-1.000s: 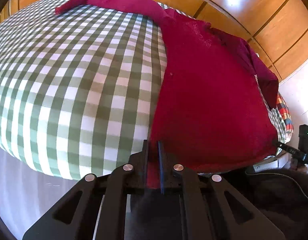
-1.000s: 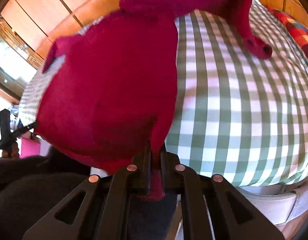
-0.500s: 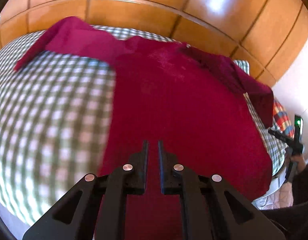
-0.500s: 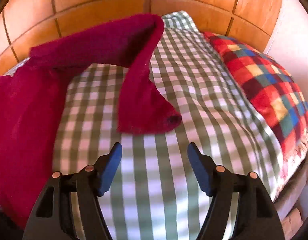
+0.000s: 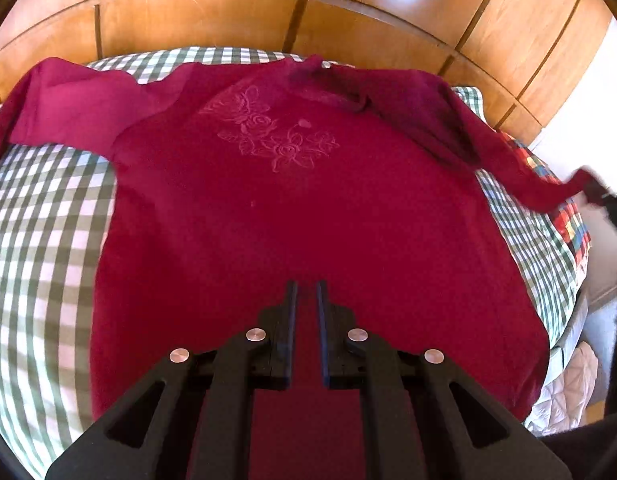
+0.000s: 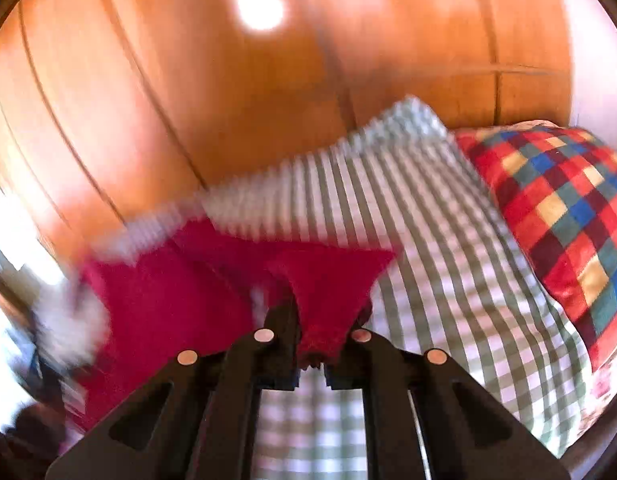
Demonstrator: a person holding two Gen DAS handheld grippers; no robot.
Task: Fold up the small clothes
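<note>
Left wrist view looks down over a crimson long-sleeved top (image 5: 292,208) spread face up on a bed with a green-checked cover (image 5: 40,232), rose embroidery on its chest and a wooden headboard (image 5: 236,20) beyond. The left hand-held gripper (image 5: 306,304) hovers above the lower part of the body panel with its jaws nearly together, a narrow slot between them; nothing appears to be pinched, though whether the tips touch the cloth cannot be told. The sleeve on the left of this view lies out flat, while the other sleeve (image 5: 520,168) runs off towards the right edge, where its cuff meets a dark blurred shape.

Right wrist view is smeared by motion, but the right hand-held gripper (image 6: 310,344) has its jaws closed on a bunch of red fabric, apparently that sleeve's cuff (image 6: 328,300), lifted over the checked cover next to a multicoloured plaid pillow (image 6: 560,216).

My reading is that the sleeve is being carried inward for the first fold. The risks from here follow from that grip: it holds only a small bite of knit near the cuff edge, so a fast swing could pull it free and drop the sleeve short. Pulling too far could also drag the shoulder and wrinkle the flat body, since the left hand-held gripper is not pinning the top down.
</note>
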